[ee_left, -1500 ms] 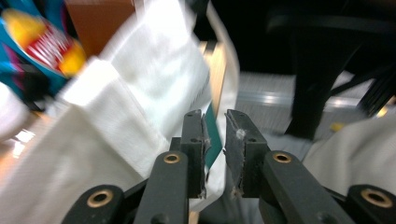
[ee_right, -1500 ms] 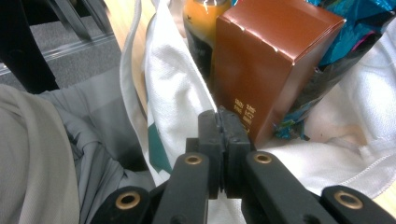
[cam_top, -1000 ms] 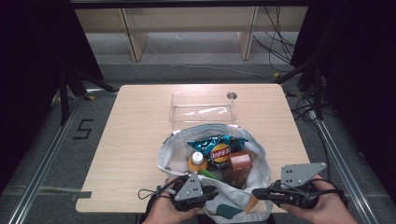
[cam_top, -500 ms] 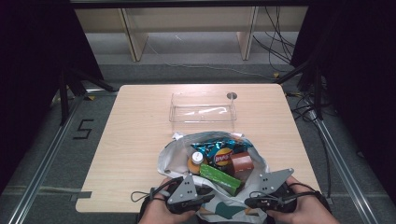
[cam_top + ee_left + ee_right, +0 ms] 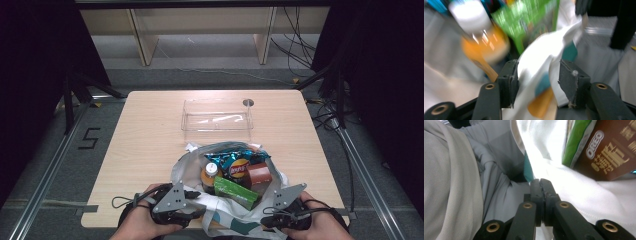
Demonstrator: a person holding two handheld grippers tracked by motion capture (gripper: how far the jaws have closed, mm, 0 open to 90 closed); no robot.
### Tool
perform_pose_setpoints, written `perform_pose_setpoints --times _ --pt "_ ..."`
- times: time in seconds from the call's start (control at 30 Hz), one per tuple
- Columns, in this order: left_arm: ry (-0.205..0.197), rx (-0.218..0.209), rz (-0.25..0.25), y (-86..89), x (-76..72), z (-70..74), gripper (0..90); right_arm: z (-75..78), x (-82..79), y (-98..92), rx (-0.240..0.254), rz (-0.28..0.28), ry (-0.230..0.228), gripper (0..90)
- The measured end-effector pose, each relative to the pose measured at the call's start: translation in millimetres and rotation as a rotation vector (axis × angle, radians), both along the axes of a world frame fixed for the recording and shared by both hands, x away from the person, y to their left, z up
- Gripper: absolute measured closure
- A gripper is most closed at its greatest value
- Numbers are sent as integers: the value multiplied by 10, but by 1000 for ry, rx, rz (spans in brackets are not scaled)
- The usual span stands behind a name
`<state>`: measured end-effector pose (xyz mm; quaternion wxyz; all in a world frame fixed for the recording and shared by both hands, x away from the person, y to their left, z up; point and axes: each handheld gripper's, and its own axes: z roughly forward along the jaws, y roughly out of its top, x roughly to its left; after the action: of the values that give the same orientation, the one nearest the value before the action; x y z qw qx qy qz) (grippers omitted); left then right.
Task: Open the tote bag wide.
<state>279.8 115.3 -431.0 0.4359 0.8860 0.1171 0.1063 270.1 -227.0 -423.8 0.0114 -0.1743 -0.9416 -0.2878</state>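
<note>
While two grippers flank one bag, four snacks fill it.

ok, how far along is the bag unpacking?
Barely started. Bag is open at the table's near edge, snacks and bottle inside; clear bin beyond it empty. Left claw has just been opening around the bag's rim; right claw pinches the cloth. Everything remains to move.

A clear plastic box sits on the wooden table, a small metal disc just beside it.
</note>
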Motion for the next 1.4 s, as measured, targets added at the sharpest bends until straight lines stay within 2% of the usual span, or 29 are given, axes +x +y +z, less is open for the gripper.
perform_pose_setpoints --times 0.03,0.07,0.13,0.2,0.33,0.4,0.43,0.47,0.5,0.63,0.67,0.7,0.73,0.8,0.87,0.93,0.97,1.0,1.07,1.1,1.13,1.17,1.2,1.23,1.27,1.3,1.33,1.37,1.4 --pt "6 9 4 -11 11 -31 546 -24 15 2 -11 12 -9 900" --pt "6 14 7 -30 28 -64 559 -33 13 3 -18 4 11 900" --pt "13 40 13 -65 59 -114 608 -74 30 6 -19 6 25 900" --pt "26 50 42 -102 72 -156 687 -98 40 -1 -17 -7 50 900" --pt "76 105 63 -151 121 -258 812 -141 51 1 -13 -14 62 900" --pt "104 106 79 -167 152 -325 831 -161 58 4 -11 -18 67 900" --pt "105 126 73 -164 166 -339 834 -167 65 1 -13 -16 71 900" --pt "108 125 76 -175 159 -356 836 -177 70 0 -12 -18 72 900" --pt "95 136 72 -174 165 -358 838 -190 77 -1 -14 -17 72 900" --pt "114 123 82 -173 165 -392 836 -229 80 3 -19 -23 77 900" --pt "121 105 91 -172 158 -394 831 -229 77 5 -18 -22 77 900" --pt "121 113 90 -157 162 -378 817 -219 73 3 -18 -21 74 899" --pt "131 96 91 -149 154 -363 790 -211 68 -2 -5 -21 67 886" --pt "126 87 90 -114 127 -296 723 -170 53 -34 26 -29 49 786" --pt "141 7 104 -90 67 -226 647 -106 39 -90 76 -33 18 721" --pt "127 -38 111 -29 15 -110 603 15 0 -171 141 -71 -2 674" --pt "124 -57 110 5 -2 -49 589 64 -5 -201 166 -73 -21 651" --pt "126 -90 112 34 -18 7 574 135 3 -249 191 -70 -53 649" --pt "128 -137 110 102 -37 139 556 281 1 -338 228 -100 -103 648" --pt "120 -142 110 139 -41 214 549 360 -4 -387 239 -128 -120 647" --pt "111 -162 115 175 -32 275 547 426 16 -434 257 -152 -158 645" --pt "97 -194 135 207 -12 330 548 485 49 -481 273 -180 -199 640" --pt "62 -212 154 241 33 380 547 541 72 -521 282 -232 -225 634" --pt "42 -226 195 267 85 415 539 581 142 -562 287 -256 -286 634" --pt "42 -226 195 267 85 415 524 614 175 -582 288 -324 -285 633" --pt "-16 -227 266 314 263 455 521 633 257 -601 293 -375 -312 623" --pt "-24 -224 290 317 323 454 516 637 340 -613 295 -399 -333 618" --pt "-24 -224 290 317 323 454 514 637 340 -613 295 -399 -333 618" --pt "-50 -171 318 308 475 445 514 615 494 -584 298 -438 -321 614"
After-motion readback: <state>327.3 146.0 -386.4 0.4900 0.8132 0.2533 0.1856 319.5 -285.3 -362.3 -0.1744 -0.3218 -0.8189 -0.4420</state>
